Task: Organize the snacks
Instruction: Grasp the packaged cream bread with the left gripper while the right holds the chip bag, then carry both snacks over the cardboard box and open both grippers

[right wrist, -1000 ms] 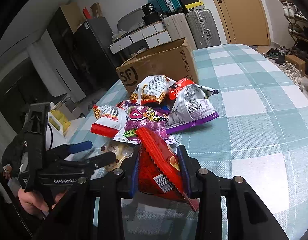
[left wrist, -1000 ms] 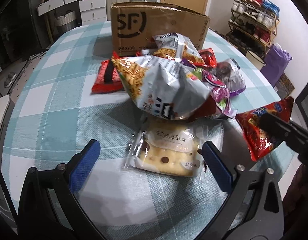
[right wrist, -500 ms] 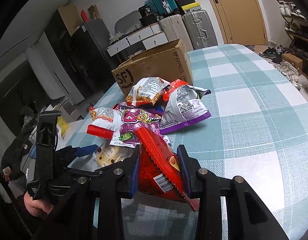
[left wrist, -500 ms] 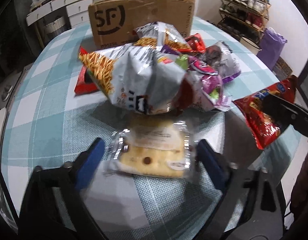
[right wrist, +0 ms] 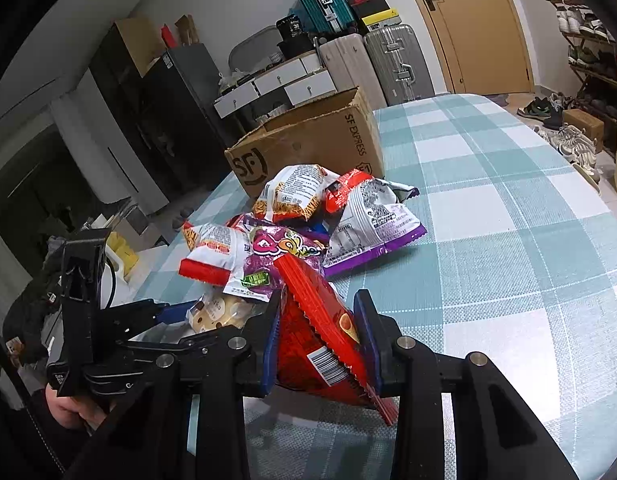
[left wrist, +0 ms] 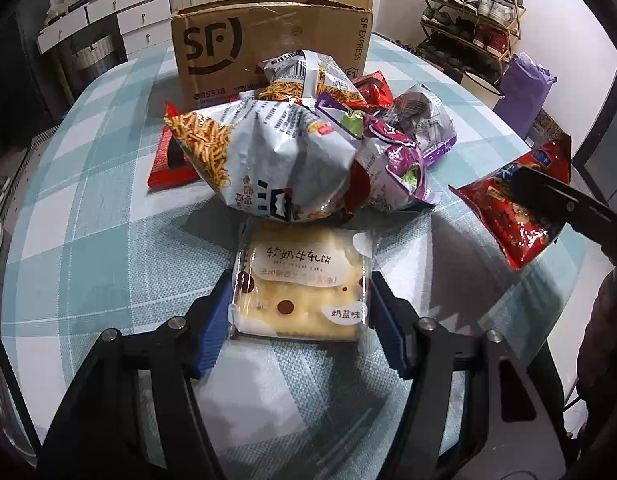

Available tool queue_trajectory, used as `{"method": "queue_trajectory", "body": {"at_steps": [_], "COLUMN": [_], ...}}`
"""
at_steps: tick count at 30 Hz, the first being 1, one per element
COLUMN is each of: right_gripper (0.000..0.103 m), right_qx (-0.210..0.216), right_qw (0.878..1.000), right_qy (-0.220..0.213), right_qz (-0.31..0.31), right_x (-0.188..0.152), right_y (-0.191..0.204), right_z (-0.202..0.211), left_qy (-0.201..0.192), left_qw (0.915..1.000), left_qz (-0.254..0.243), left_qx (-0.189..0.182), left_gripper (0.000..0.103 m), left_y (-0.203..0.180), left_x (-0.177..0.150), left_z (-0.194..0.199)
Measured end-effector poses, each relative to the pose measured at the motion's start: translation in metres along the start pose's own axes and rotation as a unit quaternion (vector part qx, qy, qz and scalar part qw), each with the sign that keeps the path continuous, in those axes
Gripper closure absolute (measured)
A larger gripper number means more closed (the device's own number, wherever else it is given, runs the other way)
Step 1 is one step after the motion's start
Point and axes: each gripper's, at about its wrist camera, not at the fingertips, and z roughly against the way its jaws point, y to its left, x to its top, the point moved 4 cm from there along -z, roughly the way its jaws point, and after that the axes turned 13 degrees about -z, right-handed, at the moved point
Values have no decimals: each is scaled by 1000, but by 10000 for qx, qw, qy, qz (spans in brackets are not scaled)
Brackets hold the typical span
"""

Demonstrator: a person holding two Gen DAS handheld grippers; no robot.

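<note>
Since a second ago: my left gripper (left wrist: 300, 314) has just been closing round the cracker pack (left wrist: 302, 288) — blue pads now against its sides.
Left view: pack on the checked table (left wrist: 88, 248), just before the snack pile (left wrist: 308, 152).
Right view: my right gripper (right wrist: 316, 340) pinches the red bag (right wrist: 316, 332), clear of the cloth.
Next: lift both — carry to the cardboard box (right wrist: 308, 148), I reckon.

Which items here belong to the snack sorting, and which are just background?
Job: cracker pack in left gripper; red bag in right gripper; snack pile; cardboard box.
Background: suitcases, shoe rack, drawers.
</note>
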Motion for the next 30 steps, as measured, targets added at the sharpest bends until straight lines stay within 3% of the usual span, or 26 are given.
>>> {"method": "queue_trajectory", "body": {"at_steps": [13, 30], "right_gripper": [69, 69], "right_qx": [201, 515], "right_qw": [9996, 9977], "right_qy": [-201, -382], "right_qz": [31, 206], "right_x": [12, 42], "right_y": [16, 53], "right_z": [17, 27], "left_qy": [-567, -1217], "left_qw": [9984, 9922], "left_qz": [5, -144], "left_qx": [84, 247], "left_gripper": [41, 41], "left_y": [6, 24], "left_x": [8, 65], "left_z": [63, 119]}}
